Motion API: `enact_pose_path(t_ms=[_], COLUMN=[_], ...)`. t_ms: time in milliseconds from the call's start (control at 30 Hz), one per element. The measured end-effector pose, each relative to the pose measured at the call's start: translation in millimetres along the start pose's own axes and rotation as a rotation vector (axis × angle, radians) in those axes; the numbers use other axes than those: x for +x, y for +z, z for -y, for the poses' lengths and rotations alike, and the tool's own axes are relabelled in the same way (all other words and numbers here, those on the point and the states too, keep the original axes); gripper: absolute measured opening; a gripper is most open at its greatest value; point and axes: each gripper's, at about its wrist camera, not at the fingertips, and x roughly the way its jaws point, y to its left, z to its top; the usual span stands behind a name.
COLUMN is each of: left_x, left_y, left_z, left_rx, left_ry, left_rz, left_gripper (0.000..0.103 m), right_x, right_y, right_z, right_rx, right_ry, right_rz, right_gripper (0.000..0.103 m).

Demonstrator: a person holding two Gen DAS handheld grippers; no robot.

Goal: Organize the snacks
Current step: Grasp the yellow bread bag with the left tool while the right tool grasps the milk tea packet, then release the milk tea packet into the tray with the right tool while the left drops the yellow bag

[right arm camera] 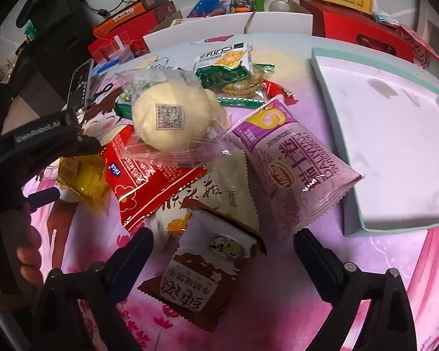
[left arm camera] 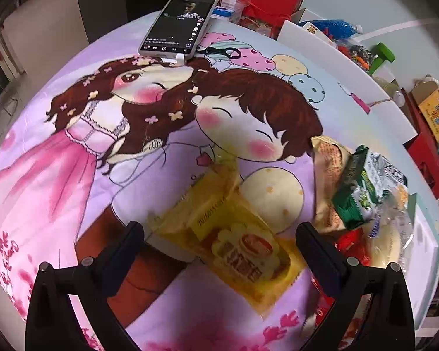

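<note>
I take the teal-rimmed box [right arm camera: 330,67] as my landmark: it sits open and bare inside, so I judge it is where the snacks are meant to go, and none has gone in yet. Just left of it lies the purple packet [right arm camera: 295,163], one corner almost touching the box wall, and further left the pile heaps up: a bun in clear wrap [right arm camera: 168,117] resting on the red packet [right arm camera: 149,175], green cracker packs [right arm camera: 228,64] behind them. My right gripper [right arm camera: 222,248] is spread wide and holds nothing; its fingers stand either side of the brown biscuit packet [right arm camera: 202,272], the nearest piece of the pile, probably because it lies loose on top and is easiest to lift first. My left gripper [left arm camera: 219,242] is likewise wide open and empty, straddling the yellow packet [left arm camera: 234,242], which lies flat on the cartoon cloth [left arm camera: 87,152] on the far side of the pile from the box. A phone [left arm camera: 180,23] lies at the cloth's far edge, well away from the box.
</note>
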Motion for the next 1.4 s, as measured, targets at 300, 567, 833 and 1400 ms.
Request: enact_pose_path(t_ms=[300, 567, 833, 1400], left_x=[0.4, -7.8, -14.1, -39.1], left_y=[-1.6, -9.4, -15.7, -24.2], left_z=[-0.3, 0.7, 1.4, 0.4], left_rx=[0.007, 0.031, 0.058, 0.076], left_ry=[0.008, -0.033, -0.001, -0.02], left_rz=[0.004, 0.01, 0.03, 0.091], left_gripper=[0.091, 0.055, 0.049, 0.044], right_x=[-11.0, -19.2, -28.8, -66.8], right_y=[-7.6, -18.6, -23.3, -24.5], right_z=[10.1, 19.7, 21.9, 23.2], right_rx=[0.02, 0.037, 0.054, 0.046], right_ry=[0.022, 0.057, 0.092, 0.108], right_rz=[0.016, 0.024, 0.047, 0.115], right_gripper=[0.089, 0.063, 0.053, 0.045])
